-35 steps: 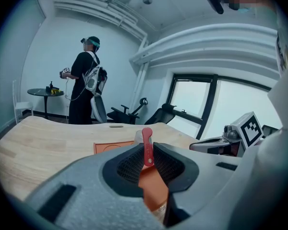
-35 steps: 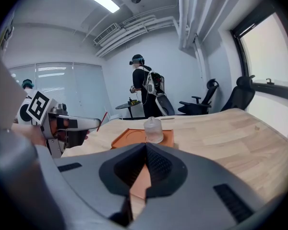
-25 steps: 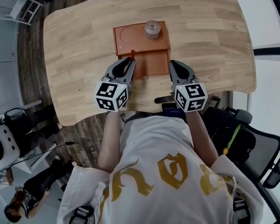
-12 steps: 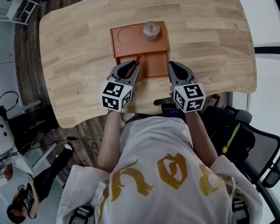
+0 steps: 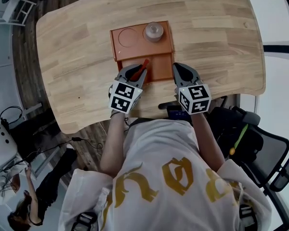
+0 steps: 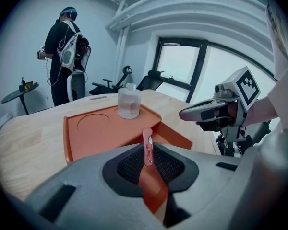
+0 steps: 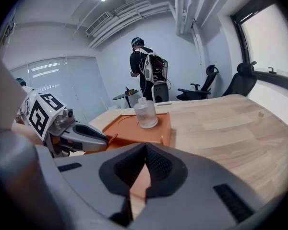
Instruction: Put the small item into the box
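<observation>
Left tongs (image 5: pixel 136 73) pinching slim red plastic strip (image 6: pixel 147 146); flat orange compartment box (image 5: pixel 135 49) just ahead; lower strip into near compartment, then release gently; right tongs (image 7: pixel 145 151) pressed together, empty.

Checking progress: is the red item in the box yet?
Out. The red item is pinched between the jaws of the left gripper, not lying in the orange box.

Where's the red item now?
The red item is clamped in the left gripper, head view centre, over the orange box's near edge, short of the glass bottle.
</observation>
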Motion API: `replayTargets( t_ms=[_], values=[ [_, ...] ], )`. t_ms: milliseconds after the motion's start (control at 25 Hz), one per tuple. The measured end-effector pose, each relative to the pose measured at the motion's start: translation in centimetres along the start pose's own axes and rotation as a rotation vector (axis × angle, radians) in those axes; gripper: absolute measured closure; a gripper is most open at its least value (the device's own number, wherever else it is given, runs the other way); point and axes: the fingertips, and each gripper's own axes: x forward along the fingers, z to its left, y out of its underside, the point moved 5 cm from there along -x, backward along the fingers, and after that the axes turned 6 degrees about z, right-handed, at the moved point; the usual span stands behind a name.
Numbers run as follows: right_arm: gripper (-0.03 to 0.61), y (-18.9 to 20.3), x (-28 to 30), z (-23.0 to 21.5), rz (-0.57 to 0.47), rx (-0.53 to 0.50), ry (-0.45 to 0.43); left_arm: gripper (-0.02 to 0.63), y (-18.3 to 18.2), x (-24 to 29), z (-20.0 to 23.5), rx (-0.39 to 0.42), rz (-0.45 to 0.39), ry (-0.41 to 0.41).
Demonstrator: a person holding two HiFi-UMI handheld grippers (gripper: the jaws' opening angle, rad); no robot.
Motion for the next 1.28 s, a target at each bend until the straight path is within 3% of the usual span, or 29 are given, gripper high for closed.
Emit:
replayTargets(
  t_ms=[560, 840, 1280],
  values=[
    [0.568, 0.6, 1.4, -1.5, 0.043, 0.036, 0.001, 0.554, 1.1, 3.9, 0.0, -0.010, 0.196, 0.090],
    [0.568, 1.0, 1.9, -2.6, 0.061, 0.052, 0.008, 0.554, 1.9, 5.2, 0.6, -0.035, 0.266, 0.089],
    [0.566, 0.9, 2.4, -3.7, 0.077, 0.066, 0.008, 0.554, 2.9, 6.9, 0.7, -0.010, 0.374, 0.080]
  ],
)
